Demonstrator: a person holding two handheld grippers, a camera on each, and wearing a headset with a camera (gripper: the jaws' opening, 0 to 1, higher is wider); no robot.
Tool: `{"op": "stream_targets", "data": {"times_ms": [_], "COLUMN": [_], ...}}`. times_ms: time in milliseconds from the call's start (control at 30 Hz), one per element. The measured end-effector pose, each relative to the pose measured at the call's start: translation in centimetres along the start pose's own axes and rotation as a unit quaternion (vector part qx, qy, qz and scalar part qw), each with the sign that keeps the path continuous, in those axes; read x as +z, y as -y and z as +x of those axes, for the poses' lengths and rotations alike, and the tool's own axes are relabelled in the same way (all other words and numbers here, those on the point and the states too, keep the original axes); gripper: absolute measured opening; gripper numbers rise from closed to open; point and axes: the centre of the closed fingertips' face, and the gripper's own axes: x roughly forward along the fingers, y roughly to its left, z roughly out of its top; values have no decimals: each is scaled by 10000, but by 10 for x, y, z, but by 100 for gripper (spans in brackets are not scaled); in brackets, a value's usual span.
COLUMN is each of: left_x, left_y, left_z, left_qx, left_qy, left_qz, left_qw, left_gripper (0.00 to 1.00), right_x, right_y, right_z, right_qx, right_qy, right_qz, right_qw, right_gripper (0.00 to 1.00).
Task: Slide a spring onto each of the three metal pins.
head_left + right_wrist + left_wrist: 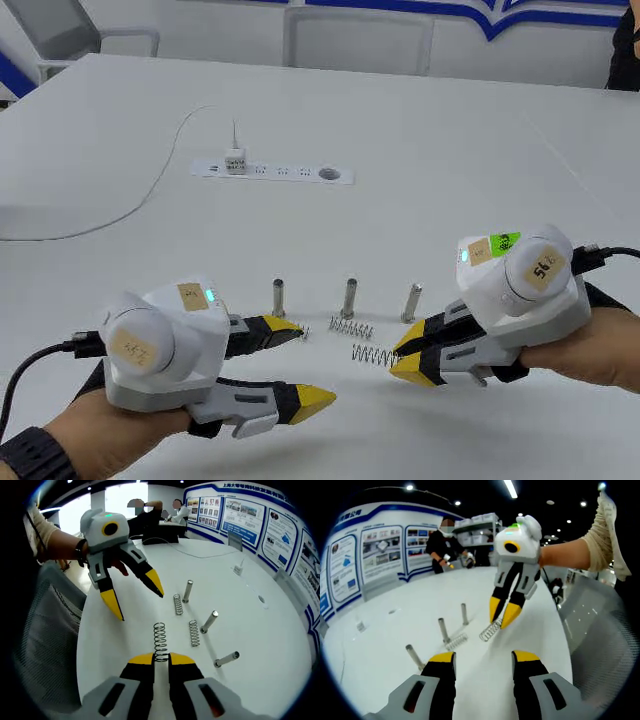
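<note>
The right gripper (405, 358) clamps a spring (372, 353) by one end, its length free to thread a pin (411, 302) (all three bare); left gripper (312, 365) hovers, jaws apart.

Three bare metal pins (348, 297) stand upright in a row, three coil springs (350, 327) lying near their bases.

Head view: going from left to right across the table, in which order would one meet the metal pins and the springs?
left pin → leftmost spring → middle pin → right pin. The other two springs overlap the middle pin, so I left them out.
</note>
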Motion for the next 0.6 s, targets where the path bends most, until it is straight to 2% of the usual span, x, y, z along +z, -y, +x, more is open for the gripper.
{"op": "stream_targets", "data": {"times_ms": [300,600], "left_x": [4,4], "left_y": [8,18], "left_z": [8,13], "left_qx": [-167,-331], "left_qy": [2,-31], "left_qz": [119,328], "left_qw": [9998,9989], "left_gripper": [39,29], "right_x": [13,19], "right_y": [-12,-21], "right_z": [2,3], "right_qx": [228,413], "right_qy": [34,-3], "right_qz": [-251,-482], "right_qw": [9994,9980], "right_gripper": [11,11]}}
